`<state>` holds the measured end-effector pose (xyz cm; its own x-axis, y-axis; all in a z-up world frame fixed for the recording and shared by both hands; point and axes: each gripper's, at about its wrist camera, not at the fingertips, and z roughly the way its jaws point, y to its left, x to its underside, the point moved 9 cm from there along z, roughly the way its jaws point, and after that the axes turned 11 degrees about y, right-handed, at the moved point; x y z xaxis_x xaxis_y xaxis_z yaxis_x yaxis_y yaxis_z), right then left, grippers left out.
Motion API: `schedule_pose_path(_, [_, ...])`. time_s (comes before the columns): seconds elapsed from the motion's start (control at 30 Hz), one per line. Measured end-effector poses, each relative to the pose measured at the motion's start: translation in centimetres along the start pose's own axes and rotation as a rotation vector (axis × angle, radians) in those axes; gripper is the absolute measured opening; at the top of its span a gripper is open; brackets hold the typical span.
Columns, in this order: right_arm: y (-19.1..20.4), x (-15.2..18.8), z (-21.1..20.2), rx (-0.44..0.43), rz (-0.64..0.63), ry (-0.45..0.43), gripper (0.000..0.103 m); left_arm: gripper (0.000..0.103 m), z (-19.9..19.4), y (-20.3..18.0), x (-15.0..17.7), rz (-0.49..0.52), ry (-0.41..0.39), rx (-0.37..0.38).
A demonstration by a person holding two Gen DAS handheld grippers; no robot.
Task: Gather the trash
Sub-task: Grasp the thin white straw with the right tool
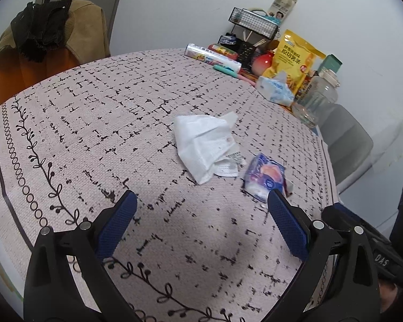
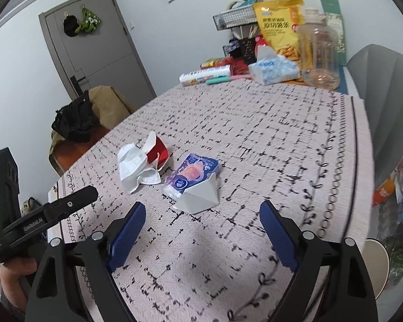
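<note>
Trash lies in a small cluster near the middle of the tabletop (image 1: 99, 112), which is covered by a pale pink woven cloth with black dashes: a crumpled white paper tissue (image 1: 204, 145), and just beside it a blue and purple printed plastic snack wrapper (image 1: 266, 174). We judge the step in hand to be the approach, before any pickup. Our left gripper (image 1: 201, 201) hovers short of the tissue with its blue-padded fingers (image 1: 118, 220) spread wide and nothing between them. Our right gripper (image 2: 201, 212) likewise has its fingers apart and empty, aimed at the wrapper (image 2: 193, 171).

Next, we think, each hand must travel forward and down until the fingers straddle their piece, then close; the tissue is soft and should crush easily, while the slick wrapper may slide.

From the right wrist view we see what the left hides: a torn red foil packet (image 2: 159, 149) touching the tissue (image 2: 134, 166), and a folded white paper wedge (image 2: 198, 196) under the wrapper's near edge. Only the left view shows the wrapper just beyond the left gripper's right fingertip.
</note>
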<state>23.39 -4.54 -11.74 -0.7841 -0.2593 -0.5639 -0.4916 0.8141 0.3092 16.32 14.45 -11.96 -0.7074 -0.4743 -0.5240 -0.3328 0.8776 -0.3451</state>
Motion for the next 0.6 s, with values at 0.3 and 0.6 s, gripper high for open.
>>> schedule_pose_path(0.3, [0.4,-1.5,4.9,-0.011,-0.017,0.062,0.074,0.096,2.7,0.3,-2.3,-0.001,0.037,-0.022])
schedule_pose_path(0.6, [-0.4,-1.2,5.4,-0.063,-0.006,0.108,0.039,0.093,5.8,0.4,-3.2,-0.023,0.077,-0.028])
